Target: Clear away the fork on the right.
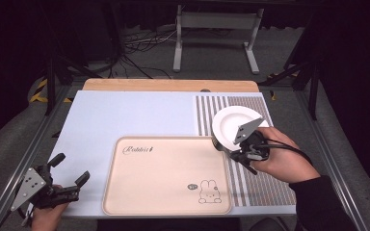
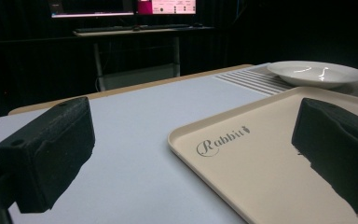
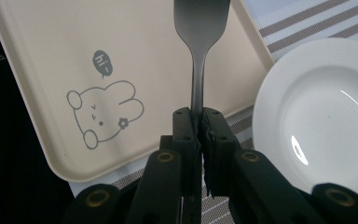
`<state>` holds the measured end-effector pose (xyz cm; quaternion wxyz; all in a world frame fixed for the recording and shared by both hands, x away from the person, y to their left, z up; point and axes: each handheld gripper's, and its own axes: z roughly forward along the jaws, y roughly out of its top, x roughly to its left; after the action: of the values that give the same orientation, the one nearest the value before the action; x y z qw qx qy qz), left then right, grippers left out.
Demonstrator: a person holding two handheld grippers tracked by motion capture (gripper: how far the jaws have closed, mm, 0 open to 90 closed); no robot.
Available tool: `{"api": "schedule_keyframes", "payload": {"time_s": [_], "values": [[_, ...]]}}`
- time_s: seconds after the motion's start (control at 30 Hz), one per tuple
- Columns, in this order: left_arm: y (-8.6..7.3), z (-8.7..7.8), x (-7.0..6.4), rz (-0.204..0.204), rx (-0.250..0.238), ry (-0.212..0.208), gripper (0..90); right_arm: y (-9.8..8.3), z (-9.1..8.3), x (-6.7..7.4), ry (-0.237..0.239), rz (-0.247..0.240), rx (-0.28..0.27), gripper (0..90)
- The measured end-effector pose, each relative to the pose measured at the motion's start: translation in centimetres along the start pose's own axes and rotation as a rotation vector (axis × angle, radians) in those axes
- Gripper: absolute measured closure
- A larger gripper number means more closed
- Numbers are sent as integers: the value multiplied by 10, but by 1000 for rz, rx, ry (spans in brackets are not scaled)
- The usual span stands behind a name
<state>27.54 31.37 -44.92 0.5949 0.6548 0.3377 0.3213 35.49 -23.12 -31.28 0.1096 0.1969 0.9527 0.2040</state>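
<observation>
My right hand-held gripper (image 3: pixel 196 122) is clamped on the handle of a metal fork (image 3: pixel 199 51), jaws pressed together with only the thin handle between them. The fork's head points out over the near right corner of the beige tray (image 3: pixel 37 56), above the tray's surface; I cannot tell whether it touches. The white plate (image 3: pixel 326 116) lies just beside the tray on the striped placemat (image 3: pixel 307 28).

My left hand-held gripper (image 1: pixel 65 180) sits at the near left corner of the table (image 1: pixel 125 115), jaws wide apart and holding nothing.

Procedure, as I judge it: keep the grip firm, since a narrow handle can pivot between flat pads. Lower the fork level and release only once it rests flat. Keep the fork head clear of the plate's rim.

Legible markings: the tray's far left corner carries the script word "Rabbit" (image 2: pixel 223 140); beside the printed rabbit drawing (image 3: pixel 105 112), a speech bubble reads "hi~" (image 3: pixel 102 62).
</observation>
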Motion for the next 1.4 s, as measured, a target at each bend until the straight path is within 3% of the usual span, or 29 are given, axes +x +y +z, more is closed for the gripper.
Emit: {"api": "schedule_keyframes", "payload": {"time_s": [0.23,0.73,0.83,0.87,0.97,1.0,1.1,1.17,1.23,1.27,1.3,1.4], "values": [[0,0,0,0,-1,-2,0,18,7,7,22,-16,-2,851],[1,-1,0,0,-1,-6,0,45,31,22,70,13,-11,851],[1,-1,0,1,-3,-7,0,48,34,25,89,77,-30,850],[1,-1,0,0,-2,-7,0,48,34,25,89,77,-30,850],[1,-1,0,0,-3,-6,0,49,37,28,85,141,-14,850],[1,-1,0,0,-3,-6,0,49,37,28,85,141,-14,850],[0,-1,0,0,-3,-7,0,50,40,31,86,229,-5,850],[1,-1,0,1,-1,-9,0,50,42,32,84,259,-4,850],[1,-1,0,-2,-5,-10,0,51,43,34,76,281,2,850],[1,-1,0,-2,-7,-11,0,53,46,37,44,334,19,849],[1,-1,1,-1,-6,-12,0,53,46,37,44,334,19,849],[1,-1,0,-2,-11,-12,0,54,51,37,24,427,42,850]]}}
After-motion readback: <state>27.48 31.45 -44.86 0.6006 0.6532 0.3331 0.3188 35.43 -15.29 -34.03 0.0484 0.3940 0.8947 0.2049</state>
